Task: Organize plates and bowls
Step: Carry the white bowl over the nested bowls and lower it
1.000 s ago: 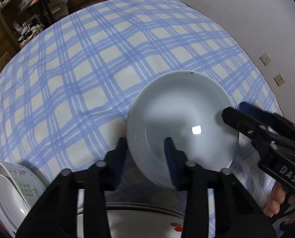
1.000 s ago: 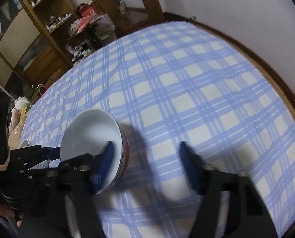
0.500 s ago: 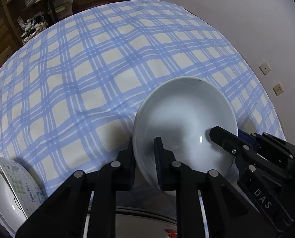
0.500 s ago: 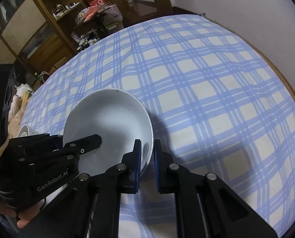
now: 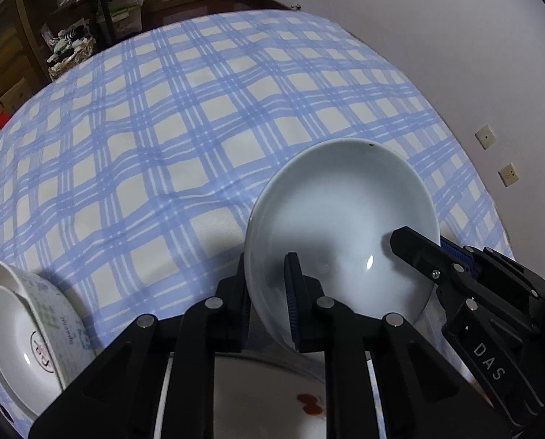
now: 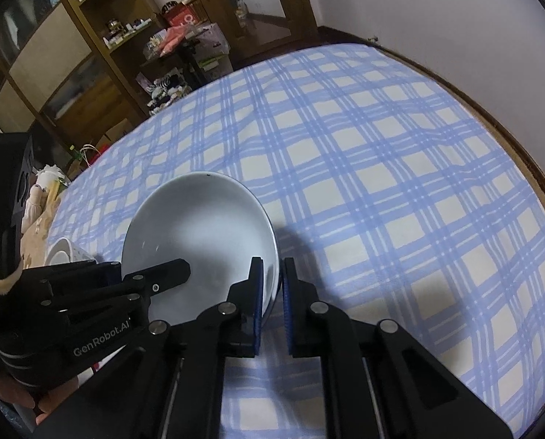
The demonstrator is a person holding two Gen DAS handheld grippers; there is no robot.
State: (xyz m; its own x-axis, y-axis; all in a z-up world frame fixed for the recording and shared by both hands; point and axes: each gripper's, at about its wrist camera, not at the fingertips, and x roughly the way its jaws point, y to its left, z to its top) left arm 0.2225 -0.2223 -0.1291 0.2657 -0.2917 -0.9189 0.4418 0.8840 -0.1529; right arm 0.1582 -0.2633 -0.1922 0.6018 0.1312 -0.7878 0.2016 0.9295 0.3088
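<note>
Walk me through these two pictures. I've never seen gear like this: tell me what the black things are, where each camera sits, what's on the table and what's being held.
The black things are two hand-held grippers, each worked by a person; there is no robot arm. Each carries a wide-angle camera looking forward along its two fingers, so each picture is that gripper's own view.

In the left wrist view, the left gripper is shut on the near rim of a plain white bowl, and the right gripper comes in from the right side. In the right wrist view, the right gripper pinches the opposite rim of the bowl, so both hold it together.

Below is a blue checked tablecloth. At the left edge sit nested bowls with printed patterns. Under the left gripper lies a white plate with a red mark.
</note>
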